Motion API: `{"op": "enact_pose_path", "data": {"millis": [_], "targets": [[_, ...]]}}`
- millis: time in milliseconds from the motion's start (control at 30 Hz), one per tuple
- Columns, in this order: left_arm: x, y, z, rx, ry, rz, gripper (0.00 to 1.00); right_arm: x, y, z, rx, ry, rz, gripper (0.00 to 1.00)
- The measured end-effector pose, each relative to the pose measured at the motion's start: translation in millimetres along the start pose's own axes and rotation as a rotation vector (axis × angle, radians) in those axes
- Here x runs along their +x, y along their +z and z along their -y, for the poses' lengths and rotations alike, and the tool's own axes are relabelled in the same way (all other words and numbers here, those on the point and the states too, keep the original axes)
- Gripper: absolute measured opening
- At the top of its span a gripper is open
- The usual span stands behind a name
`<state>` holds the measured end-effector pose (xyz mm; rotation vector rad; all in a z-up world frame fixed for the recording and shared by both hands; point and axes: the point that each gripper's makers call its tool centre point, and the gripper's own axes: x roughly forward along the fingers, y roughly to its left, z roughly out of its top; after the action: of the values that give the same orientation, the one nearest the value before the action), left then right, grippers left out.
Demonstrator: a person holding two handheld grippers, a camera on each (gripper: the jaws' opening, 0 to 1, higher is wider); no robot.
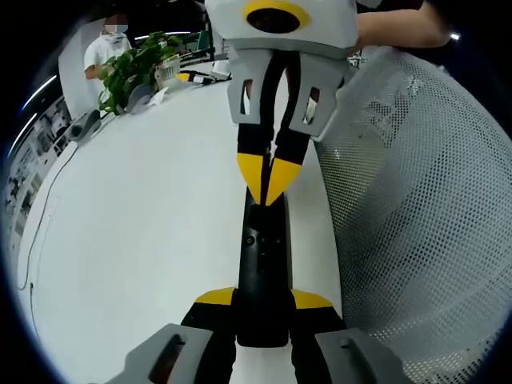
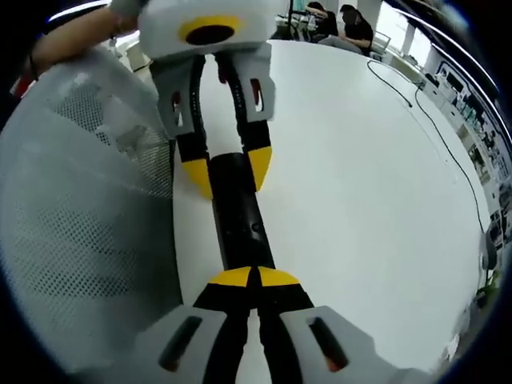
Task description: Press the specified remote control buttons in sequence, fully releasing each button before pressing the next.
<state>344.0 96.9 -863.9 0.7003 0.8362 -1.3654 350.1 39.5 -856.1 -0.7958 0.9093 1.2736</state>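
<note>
A slim black remote control (image 1: 262, 256) lies lengthwise over the white table's (image 1: 144, 240) edge. My left gripper (image 1: 262, 300) is shut on its near end, one yellow-tipped jaw on each side. In the left gripper view my right gripper (image 1: 268, 188) comes in from above, jaws shut together, tips resting on the remote's far part just beyond its small buttons. In the right gripper view my right gripper (image 2: 254, 278) is shut with its tips on the remote (image 2: 236, 208), and my left gripper (image 2: 228, 172) clamps the far end.
A white mesh chair back (image 1: 416, 208) stands close beside the remote, also seen as mesh chair back (image 2: 80, 208). A potted plant (image 1: 136, 68) and a person (image 1: 108, 44) are at the table's far end. A thin cable (image 2: 432, 120) runs across the table (image 2: 360, 200).
</note>
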Motion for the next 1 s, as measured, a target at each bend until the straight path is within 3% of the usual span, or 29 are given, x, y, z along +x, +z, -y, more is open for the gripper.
{"op": "enact_pose_path", "data": {"millis": [100,333,600,800,867,1000], "targets": [[0.0,-0.1,0.1,0.002,0.000,-0.001,0.24,0.3,0.3,-0.5,-0.031,-0.011,-0.007,0.00],[-0.1,-0.2,0.2,0.000,0.001,0.000,0.24,-1.7,0.0,1.1,0.060,0.012,0.037,0.00],[-0.5,-0.4,0.2,0.001,0.000,-0.002,0.24,-0.9,4.2,-1.1,0.045,0.015,0.047,0.06],[-0.6,-0.3,0.1,0.002,-0.001,-0.002,0.24,1.9,4.6,-3.2,-0.033,0.033,0.005,0.05],[-0.8,-0.4,-0.1,0.001,-0.001,0.007,0.24,2.3,4.1,-3.4,-0.096,0.045,-0.029,0.05],[-0.6,-0.2,-0.3,0.003,0.000,0.008,0.24,4.3,5.8,-2.8,-0.092,0.074,-0.082,0.05]]}}
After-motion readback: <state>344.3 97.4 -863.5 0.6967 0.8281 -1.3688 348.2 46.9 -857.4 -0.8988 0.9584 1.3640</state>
